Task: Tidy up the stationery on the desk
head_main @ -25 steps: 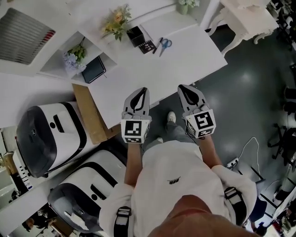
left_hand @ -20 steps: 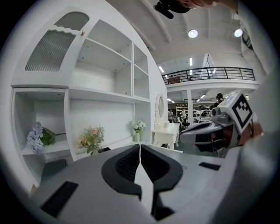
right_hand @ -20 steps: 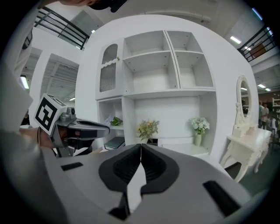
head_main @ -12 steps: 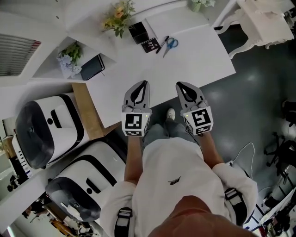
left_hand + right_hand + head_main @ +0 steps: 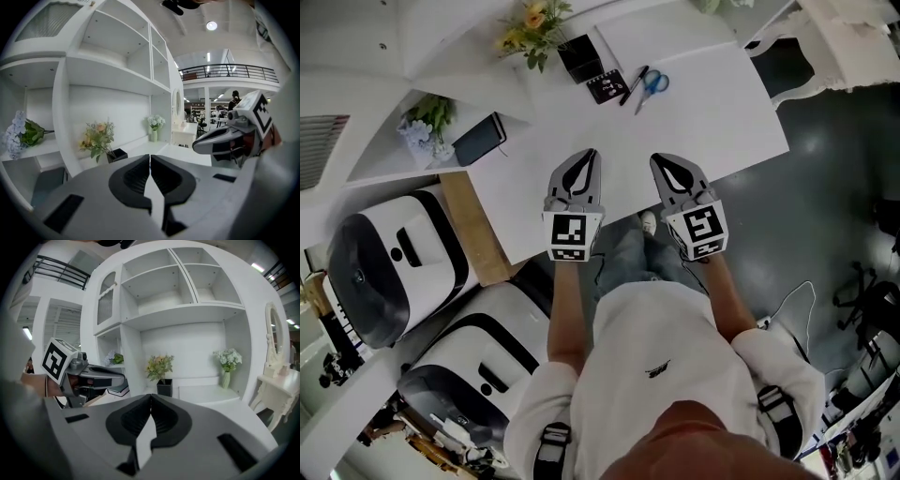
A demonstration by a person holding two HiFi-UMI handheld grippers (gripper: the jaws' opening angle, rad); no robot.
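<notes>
On the far part of the white desk (image 5: 703, 103) lie blue-handled scissors (image 5: 650, 86), a dark pen (image 5: 632, 85) and a small black card (image 5: 607, 87), next to a black square holder (image 5: 579, 58). My left gripper (image 5: 591, 156) and right gripper (image 5: 660, 160) hover side by side over the desk's near edge, both shut and empty. In the left gripper view the black holder (image 5: 117, 154) stands beside yellow flowers (image 5: 97, 136), and my right gripper (image 5: 199, 143) crosses from the right. In the right gripper view the holder (image 5: 164, 388) sits under the flowers.
A dark notebook (image 5: 479, 139) lies on a low shelf beside blue flowers (image 5: 420, 122). A brown board (image 5: 473, 225) leans at the desk's left end. Two white machines (image 5: 389, 267) stand on the floor at left. A white vase with flowers (image 5: 226, 365) stands at the back.
The head view has shifted, so the desk and stationery sit a bit higher and to the right. Both grippers rose slightly in view and stayed shut.
</notes>
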